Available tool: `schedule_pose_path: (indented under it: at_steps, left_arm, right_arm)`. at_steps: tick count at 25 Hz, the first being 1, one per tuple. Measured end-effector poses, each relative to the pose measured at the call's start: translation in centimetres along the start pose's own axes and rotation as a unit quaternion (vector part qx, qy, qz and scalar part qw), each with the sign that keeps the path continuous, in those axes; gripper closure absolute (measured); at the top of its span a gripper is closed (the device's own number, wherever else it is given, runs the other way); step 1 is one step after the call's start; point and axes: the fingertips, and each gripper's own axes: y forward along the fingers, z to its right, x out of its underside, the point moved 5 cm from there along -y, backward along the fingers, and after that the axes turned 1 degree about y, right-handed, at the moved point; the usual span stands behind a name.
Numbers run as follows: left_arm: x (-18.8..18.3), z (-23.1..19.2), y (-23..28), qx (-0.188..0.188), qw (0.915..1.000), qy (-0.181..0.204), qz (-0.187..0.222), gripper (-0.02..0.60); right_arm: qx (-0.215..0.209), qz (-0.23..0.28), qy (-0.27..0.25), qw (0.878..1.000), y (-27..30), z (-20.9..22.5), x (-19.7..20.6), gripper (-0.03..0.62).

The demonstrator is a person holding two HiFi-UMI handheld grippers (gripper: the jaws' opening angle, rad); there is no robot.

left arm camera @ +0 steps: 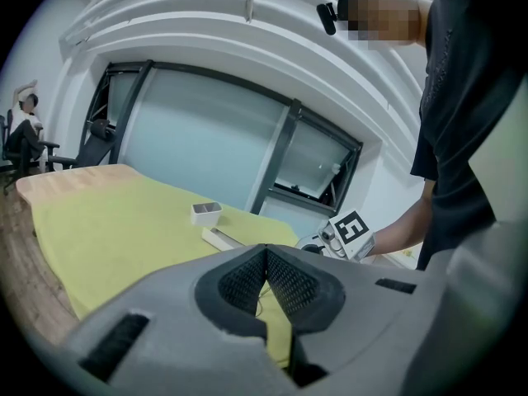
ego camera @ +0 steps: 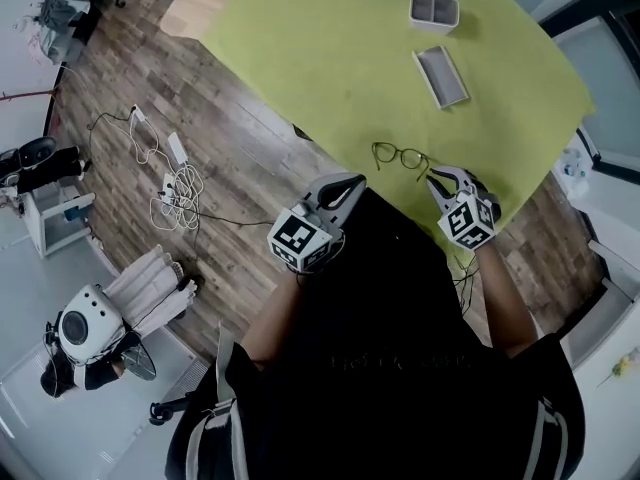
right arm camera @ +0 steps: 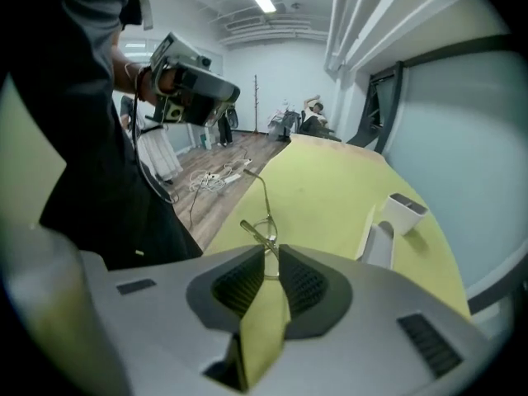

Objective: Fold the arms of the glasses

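Glasses (ego camera: pixel 400 156) are seen lying on the green-covered table (ego camera: pixel 300 48), just inside its near edge and between the two grippers. In the right gripper view, one arm is seen stretching away from the frame (right arm camera: pixel 262 221), so the arms are judged unfolded and the folding not yet done. The step in hand is judged to be the approach. The right gripper (ego camera: pixel 437 180) is held at the end of the frame nearest it. Its jaws (right arm camera: pixel 271 250) are parted by only a narrow gap with thin wire at their mouth, and no firm pinch is made out. The left gripper (ego camera: pixel 350 186) is held off the near edge, over the person's dark clothing. Its pads (left arm camera: pixel 266 252) are met at the tips and nothing is held. The next move is judged to call for the frame to be steadied by one gripper while an arm is swung in at its hinge by the other. Light pressure is called for, since the wire looks slight. A white box (ego camera: pixel 433 11) and a white tray (ego camera: pixel 441 76) are noted toward the far edge, well apart from the glasses. A bare wooden corner (ego camera: pixel 190 8) is left uncovered by the cloth. Plank flooring (ego camera: pixel 120 78) with loose white cables (ego camera: pixel 170 183) is noted beside the table, and large glazed panels behind it.
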Motion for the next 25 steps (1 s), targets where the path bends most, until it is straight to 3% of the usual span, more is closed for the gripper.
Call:
schedule_pose_path:
  at_steps: [5,25]
  left_arm:
    - [0.2,-0.3,-0.2,-0.004,1.0,-0.003,-0.002,0.563]
    - [0.7,-0.7,-0.7,-0.013,0.9998,-0.011,-0.008,0.563]
  right_arm:
    - [-0.004,-0.037,-0.056,0.998,1.6,0.1,0.3,0.557]
    - [-0.049,-0.075,-0.156,0.984,4.3,0.0,-1.2,0.56]
